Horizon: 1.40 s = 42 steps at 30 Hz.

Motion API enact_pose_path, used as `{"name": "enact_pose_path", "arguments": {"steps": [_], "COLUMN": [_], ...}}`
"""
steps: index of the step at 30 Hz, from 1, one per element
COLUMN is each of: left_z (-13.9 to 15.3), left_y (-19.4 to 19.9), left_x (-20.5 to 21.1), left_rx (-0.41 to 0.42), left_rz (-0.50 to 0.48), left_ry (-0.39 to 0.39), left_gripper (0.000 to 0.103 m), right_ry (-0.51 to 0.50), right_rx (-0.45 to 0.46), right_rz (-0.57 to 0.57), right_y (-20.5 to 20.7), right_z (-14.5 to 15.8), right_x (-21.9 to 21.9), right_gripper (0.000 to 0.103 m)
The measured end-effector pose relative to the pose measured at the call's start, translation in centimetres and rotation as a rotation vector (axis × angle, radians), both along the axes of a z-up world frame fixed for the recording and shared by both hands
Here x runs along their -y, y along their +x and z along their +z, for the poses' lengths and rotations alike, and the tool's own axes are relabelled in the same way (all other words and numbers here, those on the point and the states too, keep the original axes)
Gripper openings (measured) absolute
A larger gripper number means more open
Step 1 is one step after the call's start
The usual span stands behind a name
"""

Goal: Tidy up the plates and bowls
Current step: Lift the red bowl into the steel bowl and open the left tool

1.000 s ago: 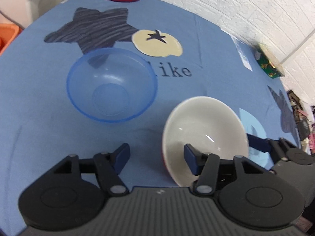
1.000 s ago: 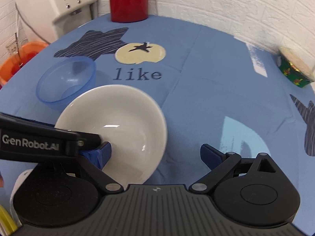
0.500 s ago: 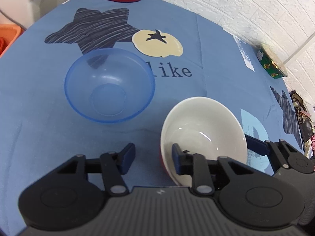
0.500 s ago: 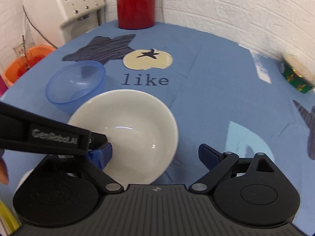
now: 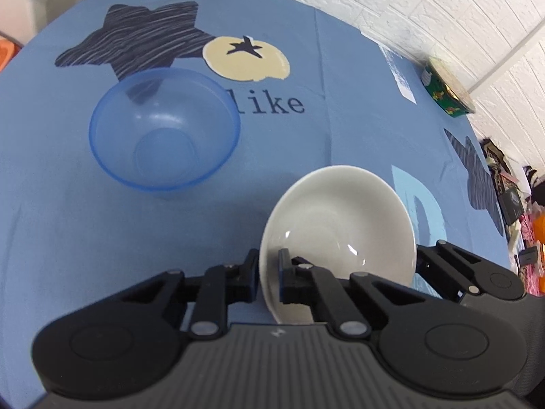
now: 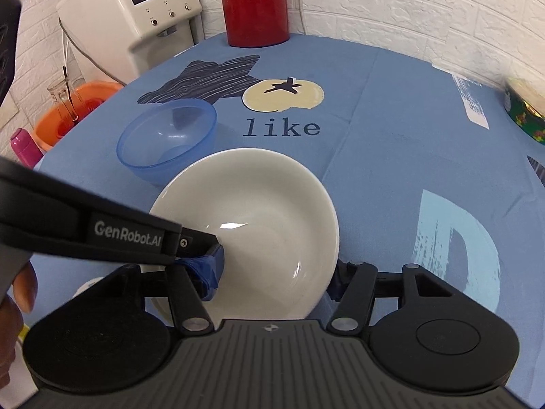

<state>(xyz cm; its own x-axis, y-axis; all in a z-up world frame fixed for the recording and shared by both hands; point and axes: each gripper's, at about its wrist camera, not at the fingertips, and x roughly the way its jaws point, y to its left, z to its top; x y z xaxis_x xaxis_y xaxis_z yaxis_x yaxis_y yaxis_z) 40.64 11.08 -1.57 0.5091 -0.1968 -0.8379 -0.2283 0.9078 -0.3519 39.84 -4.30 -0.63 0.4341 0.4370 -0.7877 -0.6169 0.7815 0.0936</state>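
Note:
A white bowl sits in front of me over the blue tablecloth, tilted in the left wrist view. My left gripper is shut on its near-left rim, one finger inside and one outside. In the right wrist view the same white bowl fills the middle, and the left gripper reaches in from the left. My right gripper is open, its fingers standing on either side of the bowl. A clear blue bowl rests apart to the far left.
At the table's far edge stands a red jug. A white appliance and an orange basin sit off the table's left side. A green tin lies at the far right. A person's hand holds the left gripper.
The left gripper's fingers have come together and now pinch the white bowl's rim. The right gripper's fingers have drawn in somewhat around the bowl, and its view has pulled back and up.

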Motion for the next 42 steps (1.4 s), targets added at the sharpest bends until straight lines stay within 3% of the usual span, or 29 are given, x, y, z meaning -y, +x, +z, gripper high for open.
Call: {"name": "enact_pose_path", "arguments": {"steps": [4,10,21,31,37,42], "left_z": [1.2,2.4,6.2,2.5,0.4,0.7], "left_y": [-2.1,-4.5,-11.6,-18.6,-18.5,-18.0], "left_x": [1.6,2.8,6.7,11.2,11.7,11.7], "left_rx": [0.018,0.0,0.051,-0.033,-0.09,-0.062], "left_rz": [-0.023,-0.038,-0.136,-0.244,-0.251,-0.259], "left_ry": [0.028,-0.042,-0.057,-0.091,-0.113,-0.092], "left_gripper": [0.0,0.0,0.0,0.0,0.0,0.002], "right_ry": [-0.019,0.0,-0.032,-0.119,-0.128,-0.108], "right_rx": [0.009,-0.04,-0.005,-0.087,-0.135,-0.146], "right_rz": [-0.006,-0.066,-0.086,-0.155,-0.176,-0.195], "right_y": [-1.9,-4.0,-10.9,-18.3,-18.6,-18.2], "right_z": [1.0,2.6,6.8,4.2,2.2,1.8], "right_x": [0.9,3.3,6.7,10.4,10.9,11.6], "right_gripper": [0.046,0.046,0.046,0.048,0.048,0.049]}}
